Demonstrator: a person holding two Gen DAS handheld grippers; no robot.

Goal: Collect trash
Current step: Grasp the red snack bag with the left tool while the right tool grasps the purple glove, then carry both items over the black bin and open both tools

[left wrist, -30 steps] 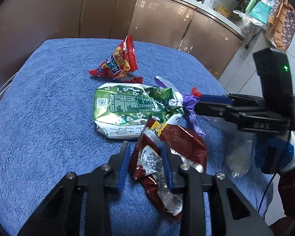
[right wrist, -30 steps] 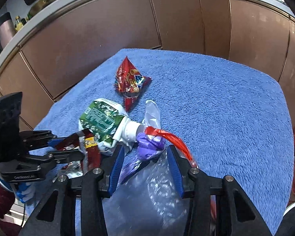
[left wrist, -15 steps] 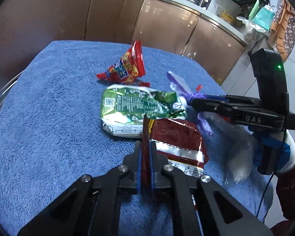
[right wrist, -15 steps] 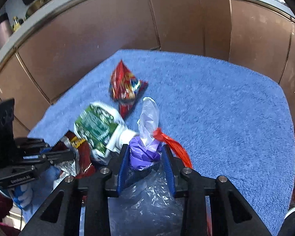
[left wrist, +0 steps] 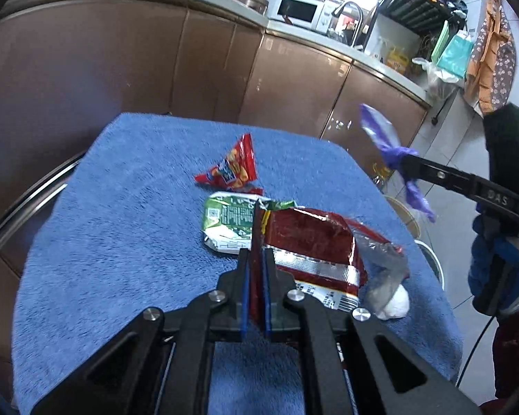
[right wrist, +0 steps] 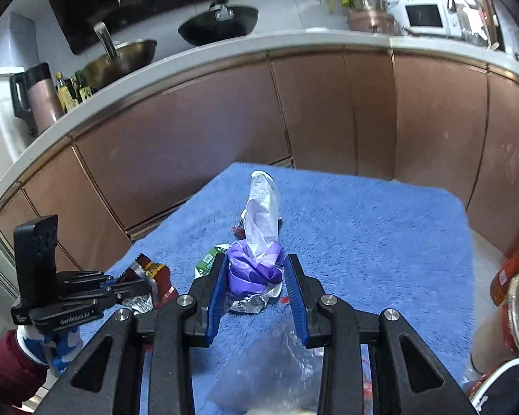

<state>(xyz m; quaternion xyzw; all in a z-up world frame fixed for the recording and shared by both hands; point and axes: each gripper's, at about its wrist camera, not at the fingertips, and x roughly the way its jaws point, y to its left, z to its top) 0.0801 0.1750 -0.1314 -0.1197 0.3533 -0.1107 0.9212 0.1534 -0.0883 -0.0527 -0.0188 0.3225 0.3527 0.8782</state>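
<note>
Both wrappers [left wrist: 308, 242] [right wrist: 254, 266] between closed jaws.

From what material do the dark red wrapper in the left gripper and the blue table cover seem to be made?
The dark red wrapper looks like metallised plastic film: glossy, creased, with a shiny silver band and a silver inner side. The left gripper pinches its edge. The blue table cover looks like terry cloth or a similar pile fabric: matte, with a fuzzy looped texture. Neither can be confirmed by sight alone.

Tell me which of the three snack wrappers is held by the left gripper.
The dark red wrapper, clamped between the left gripper fingers. The green wrapper and the small red wrapper lie free on the blue towel.
</note>
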